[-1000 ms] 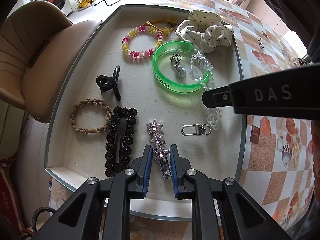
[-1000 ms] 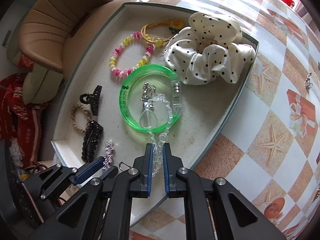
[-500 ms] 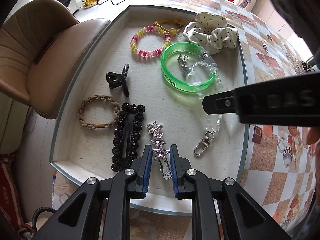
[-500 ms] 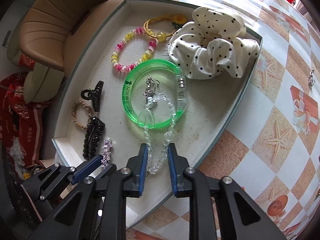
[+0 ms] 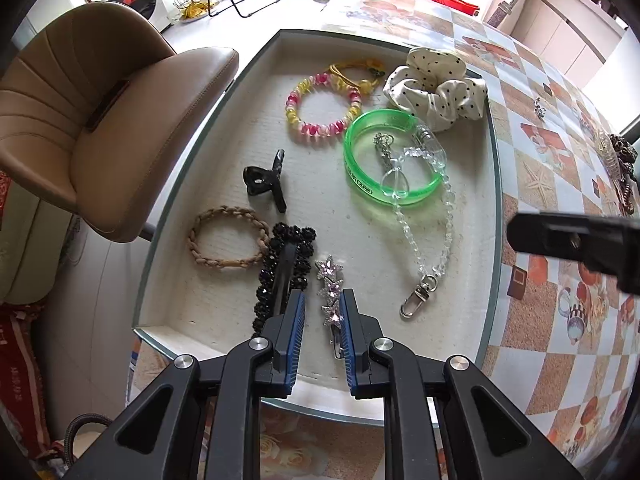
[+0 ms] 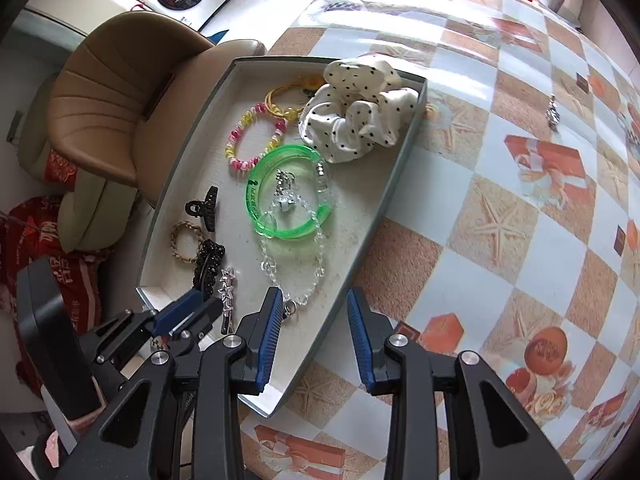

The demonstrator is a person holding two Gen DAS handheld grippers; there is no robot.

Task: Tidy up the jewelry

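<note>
A grey tray [image 5: 494, 184] holds jewelry. My left gripper [image 5: 323, 320] is shut on a silver star hair clip [image 5: 330, 290] at the tray's near edge. A clear bead chain [image 5: 442, 216] with a metal clasp [image 5: 416, 300] lies loose, draped over a green bangle [image 5: 360, 176]. My right gripper [image 6: 312, 320] is open and empty above the tray's near right rim [image 6: 384, 208], just past the chain's clasp [image 6: 291, 309]. The star clip [image 6: 227, 286] and left gripper [image 6: 188, 312] show at lower left in the right wrist view.
Also in the tray: a black beaded barrette [image 5: 286, 272], braided tan band [image 5: 228, 240], black claw clip [image 5: 264, 180], pink-yellow bead bracelet [image 5: 322, 106], yellow hair tie [image 5: 354, 72] and polka-dot scrunchie [image 5: 436, 88]. A tan chair [image 5: 108, 120] stands left. Small items [image 5: 618, 160] lie on the table.
My right gripper let go of the clear bead chain, opened wide and drew back to the right. The chain now lies in the tray. My left gripper still holds the star clip.
</note>
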